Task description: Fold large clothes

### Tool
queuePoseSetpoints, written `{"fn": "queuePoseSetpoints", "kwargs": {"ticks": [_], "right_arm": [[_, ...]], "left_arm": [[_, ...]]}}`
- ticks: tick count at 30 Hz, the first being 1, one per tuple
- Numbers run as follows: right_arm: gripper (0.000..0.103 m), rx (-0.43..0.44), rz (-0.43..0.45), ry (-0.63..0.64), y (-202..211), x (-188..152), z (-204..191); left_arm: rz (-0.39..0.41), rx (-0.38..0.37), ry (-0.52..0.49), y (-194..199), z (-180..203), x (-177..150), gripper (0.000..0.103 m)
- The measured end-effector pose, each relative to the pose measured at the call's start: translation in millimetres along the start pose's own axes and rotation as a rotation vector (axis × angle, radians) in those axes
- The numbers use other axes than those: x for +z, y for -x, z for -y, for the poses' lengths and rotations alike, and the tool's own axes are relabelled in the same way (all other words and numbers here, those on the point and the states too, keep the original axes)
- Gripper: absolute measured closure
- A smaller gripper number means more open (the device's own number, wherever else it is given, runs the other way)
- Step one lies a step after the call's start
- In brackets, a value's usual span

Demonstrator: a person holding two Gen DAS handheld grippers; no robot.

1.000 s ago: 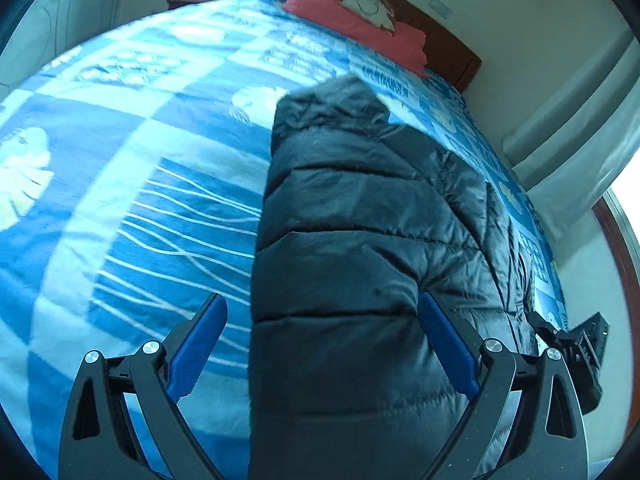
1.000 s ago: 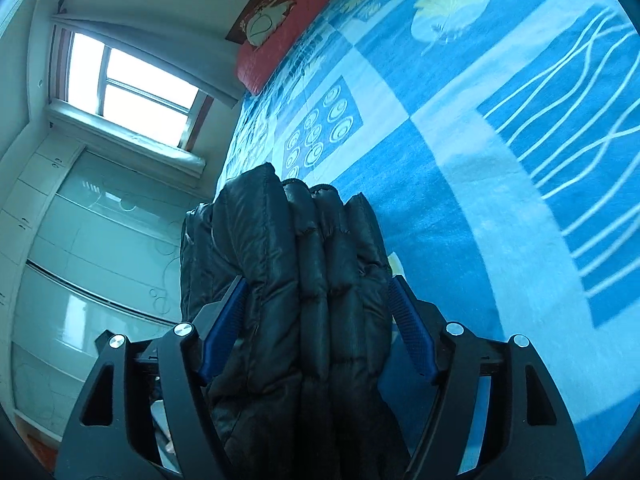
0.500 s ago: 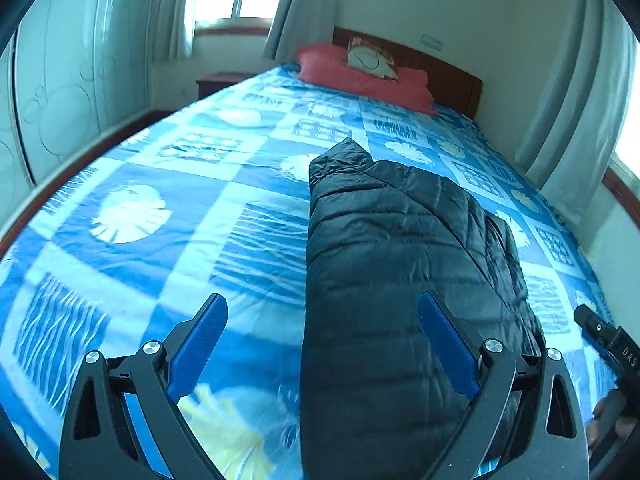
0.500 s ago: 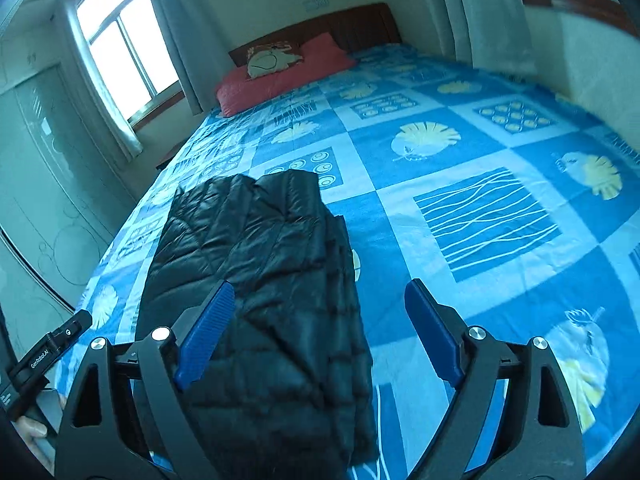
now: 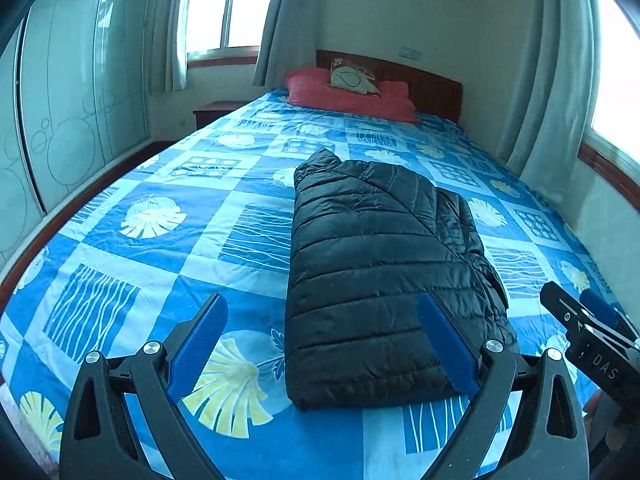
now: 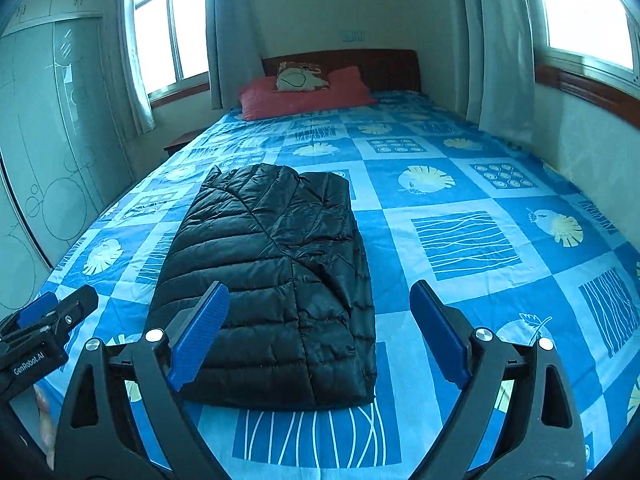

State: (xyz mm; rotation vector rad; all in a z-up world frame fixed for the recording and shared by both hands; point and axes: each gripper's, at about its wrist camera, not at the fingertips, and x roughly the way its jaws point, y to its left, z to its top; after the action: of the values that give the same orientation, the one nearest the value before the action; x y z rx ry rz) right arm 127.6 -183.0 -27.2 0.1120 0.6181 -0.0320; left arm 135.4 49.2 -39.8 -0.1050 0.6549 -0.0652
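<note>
A black quilted puffer jacket (image 5: pixel 380 272) lies folded into a long block on the blue patterned bed (image 5: pixel 160 220), its short end toward me. My left gripper (image 5: pixel 322 300) hovers above and short of that near end, open, with nothing between its blue pads. In the right wrist view the jacket (image 6: pixel 272 280) sits left of centre. My right gripper (image 6: pixel 319 286) is held back from it with its jaws opening and nothing between them. Each gripper shows in the other's view: the right gripper (image 5: pixel 592 320) at the right edge, the left gripper (image 6: pixel 52 312) at the left edge.
Red pillows (image 5: pixel 348 96) and a wooden headboard (image 5: pixel 432 84) are at the far end of the bed. A glass-fronted wardrobe (image 5: pixel 60 120) runs along the left, with a nightstand (image 5: pixel 216 110) by it. Curtains (image 5: pixel 552 80) and a wall close the right side.
Both grippers have drawn back and up from the jacket. The right jaws, which straddled the folded jacket, have widened and left it lying on the bed. Both views have rolled level.
</note>
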Motion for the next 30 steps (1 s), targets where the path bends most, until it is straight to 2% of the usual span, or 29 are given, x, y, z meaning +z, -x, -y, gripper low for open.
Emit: {"fn": "queuePoseSetpoints", "kwargs": {"ticks": [30], "right_arm": [[0.011, 0.014, -0.010, 0.016, 7, -13, -7]], "left_arm": [[-0.003, -0.005, 0.002, 14, 5, -16, 0.008]]}}
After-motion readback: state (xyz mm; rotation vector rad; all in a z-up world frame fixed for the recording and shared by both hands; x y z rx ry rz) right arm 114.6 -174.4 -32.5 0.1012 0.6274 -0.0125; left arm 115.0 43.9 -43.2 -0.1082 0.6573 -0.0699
